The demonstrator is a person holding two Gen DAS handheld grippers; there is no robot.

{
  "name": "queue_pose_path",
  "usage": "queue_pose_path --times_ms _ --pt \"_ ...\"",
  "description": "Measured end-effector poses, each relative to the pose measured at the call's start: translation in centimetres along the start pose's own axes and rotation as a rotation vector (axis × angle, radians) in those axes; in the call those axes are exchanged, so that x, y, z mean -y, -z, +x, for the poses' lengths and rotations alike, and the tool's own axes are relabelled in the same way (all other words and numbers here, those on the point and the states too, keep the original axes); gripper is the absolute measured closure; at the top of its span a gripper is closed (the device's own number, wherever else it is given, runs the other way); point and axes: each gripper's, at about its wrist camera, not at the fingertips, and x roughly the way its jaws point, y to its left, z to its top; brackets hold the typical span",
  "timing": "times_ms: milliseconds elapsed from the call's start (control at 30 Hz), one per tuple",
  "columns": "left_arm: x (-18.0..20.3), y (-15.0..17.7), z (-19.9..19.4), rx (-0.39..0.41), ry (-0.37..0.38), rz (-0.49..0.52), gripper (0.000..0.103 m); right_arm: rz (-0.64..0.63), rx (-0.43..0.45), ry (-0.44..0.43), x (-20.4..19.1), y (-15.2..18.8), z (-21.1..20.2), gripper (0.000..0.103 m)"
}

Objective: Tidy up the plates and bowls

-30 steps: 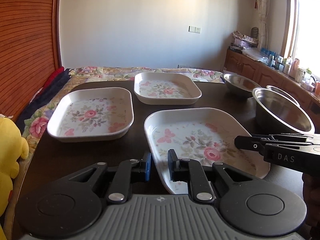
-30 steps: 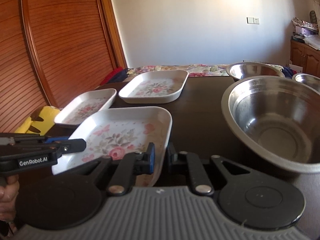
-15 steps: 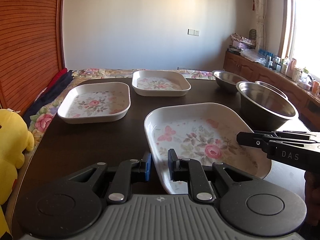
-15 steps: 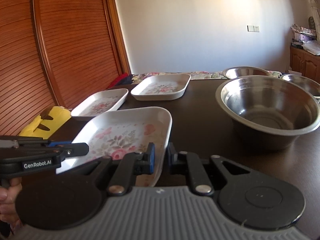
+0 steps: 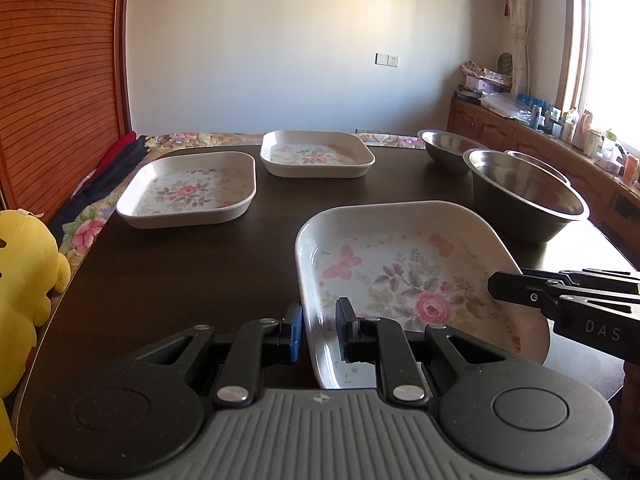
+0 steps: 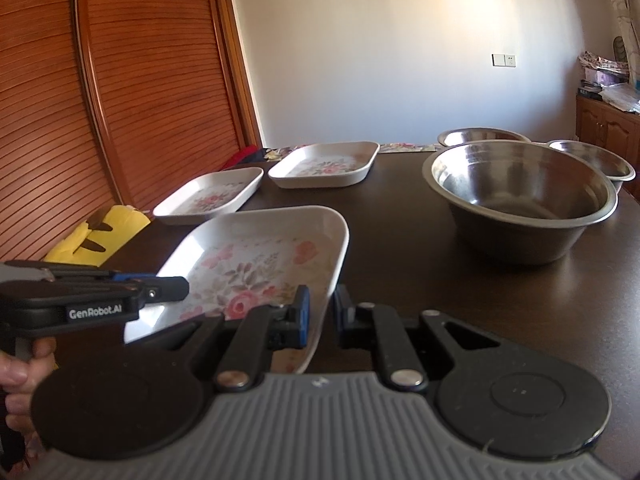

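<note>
I have the near floral plate (image 5: pixel 404 276) clamped from both sides. My left gripper (image 5: pixel 318 326) is nearly closed, its jaws pinching the plate's left rim. My right gripper (image 6: pixel 320 314) is nearly closed too, pinching the opposite rim. The plate sits tilted between them, raised off the dark table (image 5: pixel 180 272). It is empty; only the printed roses and a butterfly show inside.

Two more floral plates lie flat on the table. The left plate (image 5: pixel 188 188) is beside the table's left edge, the far plate (image 5: pixel 318 154) just behind and to the right of it. They are close but not touching. Both are empty.

Three steel bowls stand on the right side. The large bowl (image 6: pixel 520 196) is nearest, just beyond the held plate's right corner, and empty. The small far bowl (image 6: pixel 478 136) is behind it. A third bowl (image 6: pixel 596 162) is partly hidden behind the large bowl's rim; I cannot tell whether those two touch.

Around: a yellow plush toy (image 5: pixel 24 280) off the table's left edge, a floral cloth (image 5: pixel 188 137) past the far edge, a slatted wooden door (image 6: pixel 100 100) and a cluttered wooden cabinet (image 5: pixel 540 128) under the window. In the right wrist view a hand (image 6: pixel 20 380) grips the left tool's handle.
</note>
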Motion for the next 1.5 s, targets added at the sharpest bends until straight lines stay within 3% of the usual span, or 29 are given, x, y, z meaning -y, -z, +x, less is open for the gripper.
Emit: queue_pose_path --times_ms 600,1200,1500 --pt "0.2 0.8 0.7 -0.023 -0.010 0.002 0.084 0.032 -0.044 -0.004 0.5 1.2 0.7 0.089" --pt "0.3 0.9 0.6 -0.019 -0.011 0.001 0.084 0.015 -0.033 0.001 0.5 1.2 1.0 0.088" --pt "0.0 0.5 0.0 0.004 -0.015 -0.011 0.065 0.039 -0.002 0.003 0.9 0.8 0.3 0.088"
